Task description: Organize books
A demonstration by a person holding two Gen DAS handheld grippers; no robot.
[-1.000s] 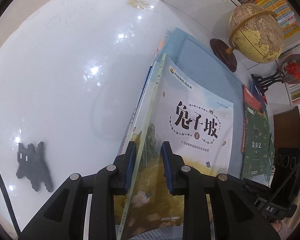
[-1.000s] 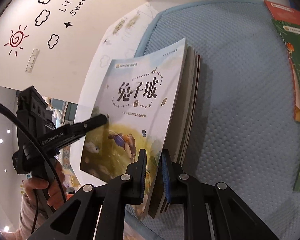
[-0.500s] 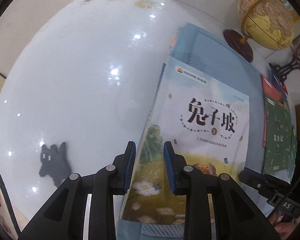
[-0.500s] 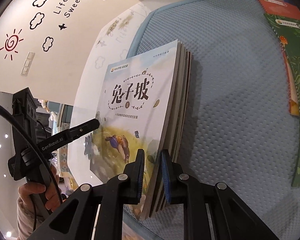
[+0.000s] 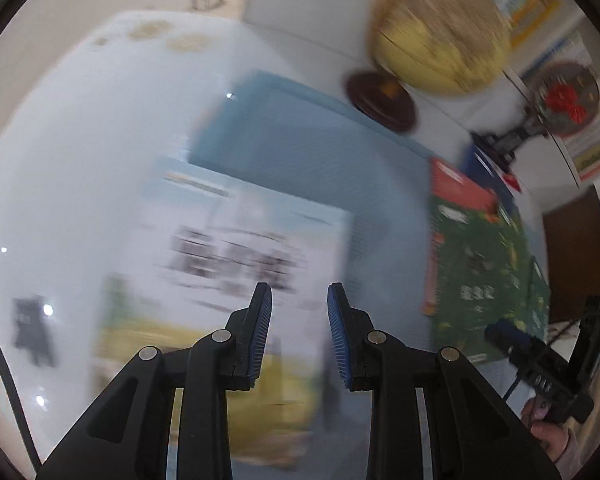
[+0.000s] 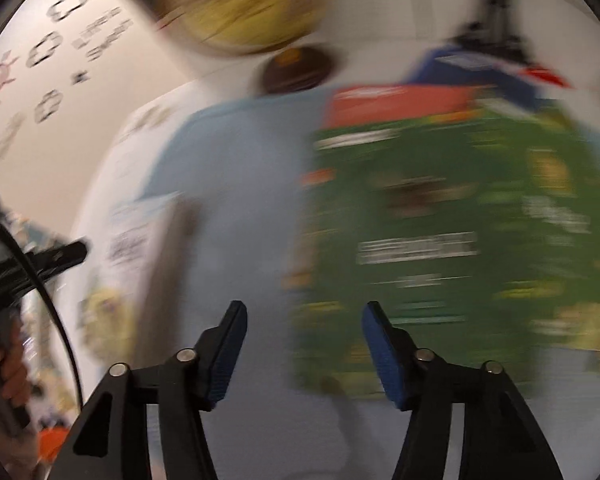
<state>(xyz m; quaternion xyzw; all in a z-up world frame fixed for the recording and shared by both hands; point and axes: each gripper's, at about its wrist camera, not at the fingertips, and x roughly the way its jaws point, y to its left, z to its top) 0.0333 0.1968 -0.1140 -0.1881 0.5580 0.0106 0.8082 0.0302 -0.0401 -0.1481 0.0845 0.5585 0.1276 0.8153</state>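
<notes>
Book [image 5: 236,264]: flat under left gripper [image 5: 299,304], long axis running away from it, blurred.
Left jaws: slightly apart, holding nothing.
Right gripper [image 6: 302,320]: jaws opening, nothing between.
Green book [image 6: 440,232]: ahead, right of right jaws.
Globe [image 5: 440,40]: far beyond.

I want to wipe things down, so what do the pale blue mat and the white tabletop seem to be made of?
The pale blue mat looks like soft fabric or foam with a matte finish: no glare shows on it. The white tabletop looks hard and glossy, perhaps lacquer or laminate: small bright light spots reflect in it. Blur hides finer texture.
</notes>
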